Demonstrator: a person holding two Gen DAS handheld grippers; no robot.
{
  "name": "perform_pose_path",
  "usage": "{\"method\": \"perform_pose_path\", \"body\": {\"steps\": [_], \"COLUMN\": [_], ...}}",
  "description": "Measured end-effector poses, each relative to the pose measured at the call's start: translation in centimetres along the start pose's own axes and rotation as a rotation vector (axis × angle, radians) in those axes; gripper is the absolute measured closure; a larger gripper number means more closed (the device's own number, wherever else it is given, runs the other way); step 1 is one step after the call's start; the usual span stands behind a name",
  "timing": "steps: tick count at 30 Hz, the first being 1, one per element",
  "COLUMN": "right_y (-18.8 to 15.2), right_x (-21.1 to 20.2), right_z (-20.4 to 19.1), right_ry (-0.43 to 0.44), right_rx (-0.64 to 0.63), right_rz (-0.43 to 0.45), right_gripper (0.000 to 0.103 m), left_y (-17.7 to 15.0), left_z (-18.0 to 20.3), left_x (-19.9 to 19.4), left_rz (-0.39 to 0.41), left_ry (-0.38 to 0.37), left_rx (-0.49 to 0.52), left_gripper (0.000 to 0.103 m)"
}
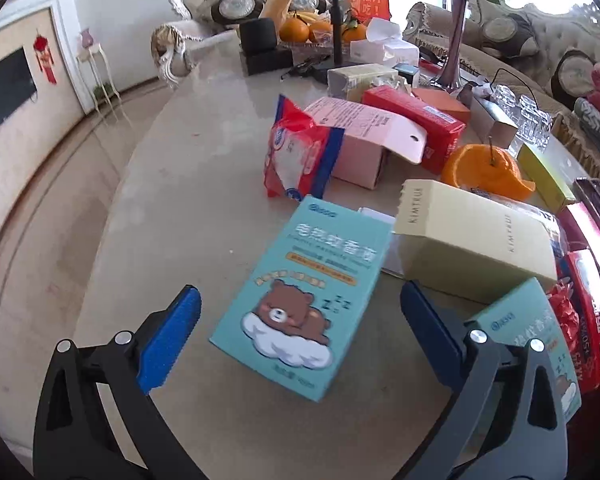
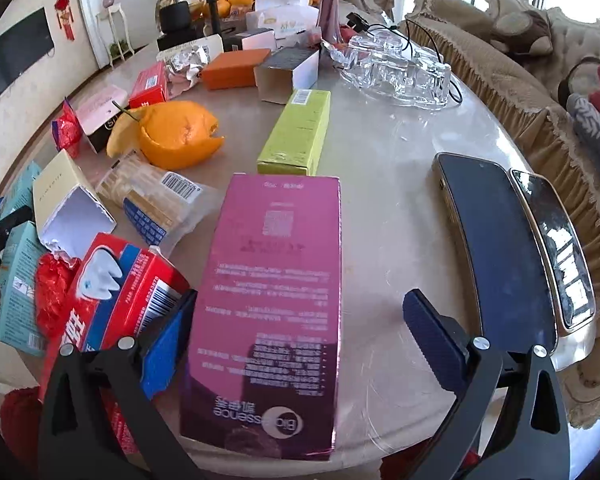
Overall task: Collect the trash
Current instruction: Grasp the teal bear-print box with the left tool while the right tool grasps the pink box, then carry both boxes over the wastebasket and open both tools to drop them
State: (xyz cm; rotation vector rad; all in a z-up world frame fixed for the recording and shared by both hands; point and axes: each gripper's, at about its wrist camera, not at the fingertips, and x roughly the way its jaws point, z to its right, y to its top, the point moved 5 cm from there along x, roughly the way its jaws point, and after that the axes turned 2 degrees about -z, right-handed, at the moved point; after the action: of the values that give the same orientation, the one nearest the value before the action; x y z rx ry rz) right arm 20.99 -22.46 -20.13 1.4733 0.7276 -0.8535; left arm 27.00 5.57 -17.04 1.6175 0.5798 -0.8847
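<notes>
Packaging litters the desk [image 2: 400, 168]. Left hand-held gripper [image 1: 300, 332] gapes wide around the teal bear box [image 1: 300, 300] near the desk's front edge, framing a grab. Right hand-held gripper [image 2: 300, 328] likewise straddles the pink box [image 2: 268, 300], unclamped.

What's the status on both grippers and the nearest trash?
Left gripper open, teal bear box between fingers. Right gripper open around pink box. Toothpaste box crowds its left pad.
</notes>
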Motion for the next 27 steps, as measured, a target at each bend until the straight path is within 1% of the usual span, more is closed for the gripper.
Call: {"method": "perform_pose_path", "body": {"steps": [1,3,4,5,6,7,10,11,13,14,16,19,21,23,25,26,27], "right_y": [0.1,0.0,-0.1,-0.1,-0.1,-0.1,-0.2,-0.2,-0.1,-0.1,-0.1,-0.1,0.0,0.2,-0.1,-0.7,-1.7], "right_x": [0.0,0.1,0.1,0.1,0.0,0.0,-0.3,-0.3,-0.6,-0.8,-0.8,-1.3,-2.4,-4.3,-7.1,-8.4,-10.1], "right_z": [0.0,0.0,0.1,0.0,0.0,0.0,0.0,0.0,-0.4,-0.6,-0.7,-0.6,-0.4,-0.1,0.0,0.0,-0.1], "right_ry": [0.000,0.000,0.001,0.002,0.003,0.003,-0.003,-0.003,0.004,0.004,0.004,0.044,0.057,0.060,0.078,0.092,0.128], "right_rx": [-0.002,-0.006,-0.007,-0.008,-0.010,-0.008,0.002,0.000,-0.022,-0.033,-0.036,-0.019,0.000,0.009,0.000,0.002,0.008], "right_rz": [0.000,-0.006,-0.007,-0.007,-0.005,0.002,0.008,0.009,0.015,0.017,0.005,0.004,0.016,0.030,0.049,0.048,0.037], "right_gripper": [0.007,0.007,0.007,0.008,0.009,0.011,0.018,0.022,0.038,0.049,0.049,0.049,0.049,0.049,0.049,0.049,0.049], "left_y": [0.1,0.2,0.0,0.0,-0.2,-0.1,0.0,-0.2,-0.4,-0.5,-0.9,-1.4,-1.3,-1.2,-1.1,-1.6,-2.3], "left_z": [-0.2,-1.0,-1.2,-1.2,-1.1,-0.9,-0.8,-0.9,-0.9,-1.2,-1.6,-2.2,-2.2,-2.1,-1.1,-0.1,1.1], "left_x": [0.1,0.5,1.0,1.4,1.7,1.6,1.3,1.3,1.0,0.9,0.6,-0.2,-1.5,-3.7,-6.8,-9.0,-10.8], "left_rz": [0.000,-0.014,-0.041,-0.065,-0.078,-0.072,-0.082,-0.081,-0.081,-0.084,-0.081,-0.082,-0.067,-0.046,-0.022,-0.011,-0.007], "left_ry": [0.004,0.012,0.016,0.015,0.012,0.014,0.014,0.014,0.011,-0.003,-0.033,-0.066,-0.053,-0.056,-0.071,-0.081,-0.098], "left_rx": [-0.003,0.000,0.017,0.036,0.066,0.087,0.092,0.086,0.053,0.012,-0.069,-0.150,-0.150,-0.144,-0.119,-0.087,-0.063], "left_gripper": [0.008,0.021,0.035,0.044,0.045,0.048,0.052,0.053,0.055,0.056,0.056,0.056,0.056,0.056,0.056,0.056,0.056]}}
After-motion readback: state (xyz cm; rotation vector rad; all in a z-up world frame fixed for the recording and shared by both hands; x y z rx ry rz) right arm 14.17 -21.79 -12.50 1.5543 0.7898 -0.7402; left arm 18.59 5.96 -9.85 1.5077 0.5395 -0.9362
